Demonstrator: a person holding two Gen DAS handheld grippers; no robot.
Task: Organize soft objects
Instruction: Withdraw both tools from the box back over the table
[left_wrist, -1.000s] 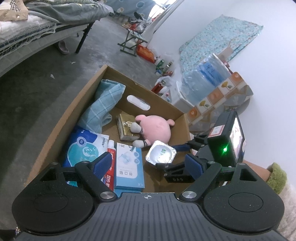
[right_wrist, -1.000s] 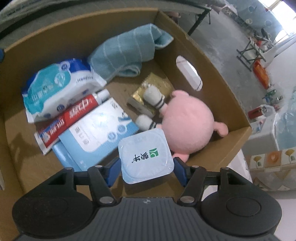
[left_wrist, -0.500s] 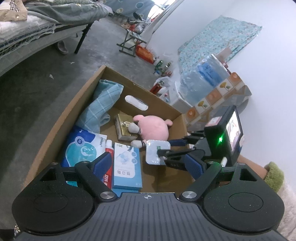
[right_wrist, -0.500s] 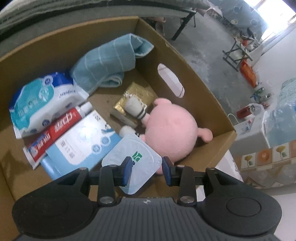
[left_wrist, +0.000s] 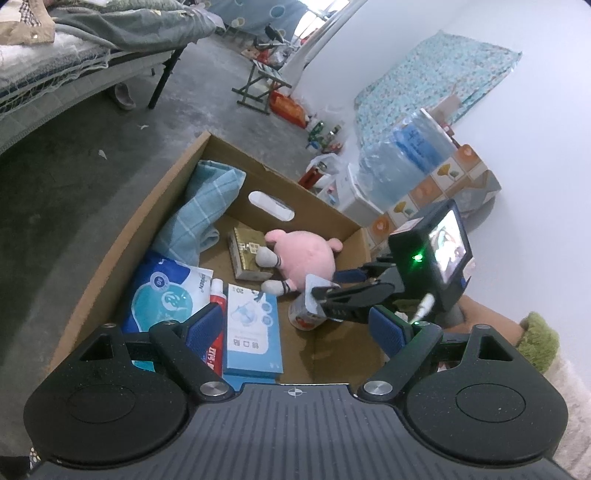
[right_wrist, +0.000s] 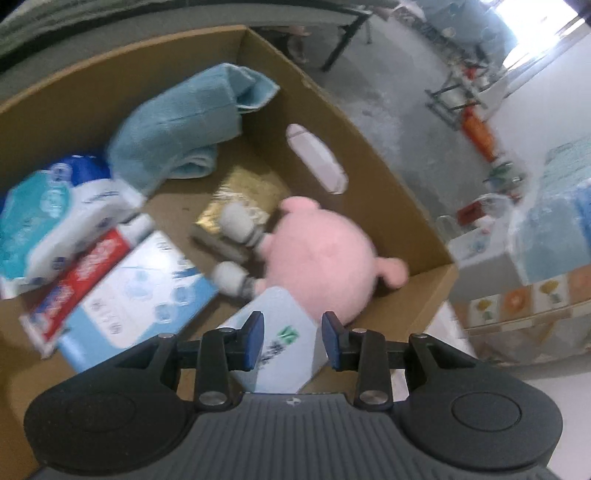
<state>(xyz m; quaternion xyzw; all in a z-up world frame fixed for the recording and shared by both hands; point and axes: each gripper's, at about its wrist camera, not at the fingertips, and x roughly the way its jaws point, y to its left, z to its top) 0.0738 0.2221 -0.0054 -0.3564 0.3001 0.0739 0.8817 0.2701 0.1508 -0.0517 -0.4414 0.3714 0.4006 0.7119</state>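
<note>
A cardboard box (left_wrist: 122, 240) holds a pink plush pig (left_wrist: 306, 254), a folded blue towel (left_wrist: 207, 210), a wet-wipes pack (left_wrist: 162, 295), a toothpaste tube (left_wrist: 216, 325), a blue mask box (left_wrist: 253, 328) and a gold box (left_wrist: 245, 253). My right gripper (right_wrist: 293, 339) is shut on a white yogurt cup (right_wrist: 280, 343), low in the box beside the pig (right_wrist: 317, 254). From the left wrist the cup (left_wrist: 306, 310) stands on the box floor. My left gripper (left_wrist: 295, 325) is open and empty above the box's near edge.
A bed (left_wrist: 55, 55) stands at the far left over concrete floor. A water-bottle pack (left_wrist: 402, 162) on a tiled stand and a white wall are to the right. A green plush thing (left_wrist: 535, 339) lies at the right edge.
My right gripper has closed on the yogurt cup and lowered it from above the box down to the box floor beside the pig. The left gripper has stayed still.
</note>
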